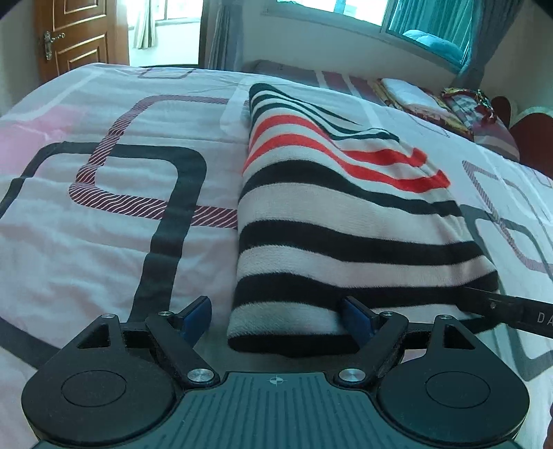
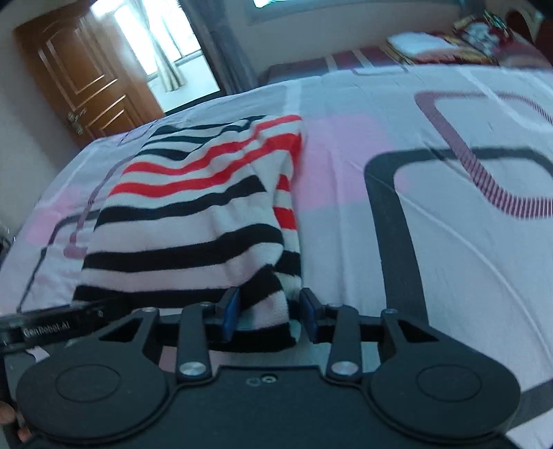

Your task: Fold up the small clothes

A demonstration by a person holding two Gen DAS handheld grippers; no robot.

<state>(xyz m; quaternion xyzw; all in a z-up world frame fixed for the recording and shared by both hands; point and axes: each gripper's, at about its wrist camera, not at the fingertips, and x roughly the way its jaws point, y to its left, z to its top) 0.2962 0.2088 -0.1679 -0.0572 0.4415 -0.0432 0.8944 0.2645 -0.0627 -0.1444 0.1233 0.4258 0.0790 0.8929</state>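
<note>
A striped garment point(image 1: 338, 207), white with black and red stripes, lies folded lengthwise on the bed. My left gripper point(image 1: 276, 312) is open wide at its near left corner, with the hem between the blue pads. My right gripper point(image 2: 269, 307) is partly open around the near right corner of the same garment point(image 2: 193, 221); the cloth sits between its pads. The right gripper's finger also shows in the left wrist view point(image 1: 511, 311). The left gripper's finger shows in the right wrist view point(image 2: 52, 324).
The bed point(image 1: 103, 207) has a pink and white cover with dark rounded-square patterns. Folded fabrics and pillows point(image 1: 432, 100) lie at the far right near the headboard. A wooden door point(image 1: 79, 31) and a window point(image 1: 397, 20) stand beyond the bed.
</note>
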